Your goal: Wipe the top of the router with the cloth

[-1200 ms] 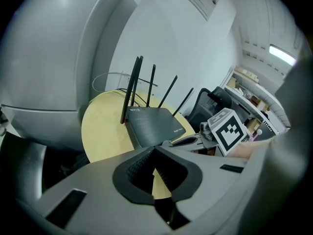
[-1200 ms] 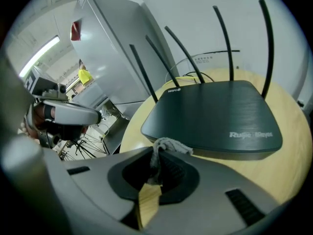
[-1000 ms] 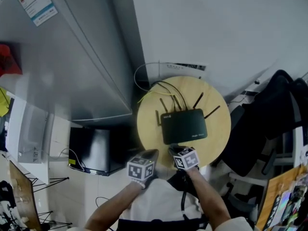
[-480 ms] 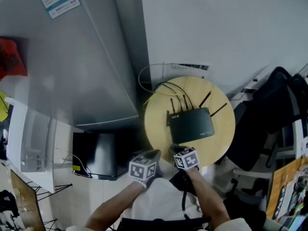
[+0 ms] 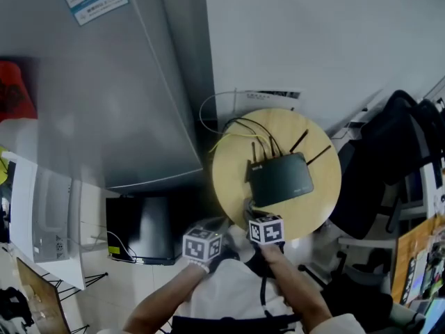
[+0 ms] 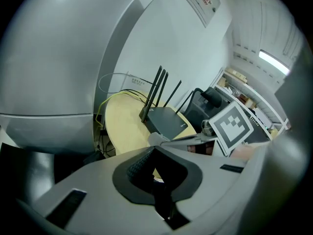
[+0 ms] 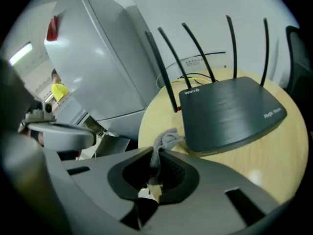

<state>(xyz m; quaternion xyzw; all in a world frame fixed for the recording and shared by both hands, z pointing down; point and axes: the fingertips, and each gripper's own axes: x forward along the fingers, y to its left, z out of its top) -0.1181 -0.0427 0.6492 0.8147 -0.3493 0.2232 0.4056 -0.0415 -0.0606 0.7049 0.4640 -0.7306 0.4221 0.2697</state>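
Black router (image 5: 280, 179) with raised antennas on round wooden table (image 5: 229, 186), right gripper (image 7: 157, 156) clenched on grey cloth (image 7: 166, 140) beside router's near left corner, left gripper (image 6: 155, 153) closed on nothing, off table's near edge.

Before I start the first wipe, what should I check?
1. Cloth held by right gripper: ok, jaws shut on it.
2. Router top free of objects: ok.
3. Cloth on router top: not ok; it sits short of the near edge, over the table.
4. Left gripper clear of router: ok; empty, short of the table.
5. Antennas out of the wipe path: ok, upright along the far edge.
6. Router stays put when pushed: cannot tell.
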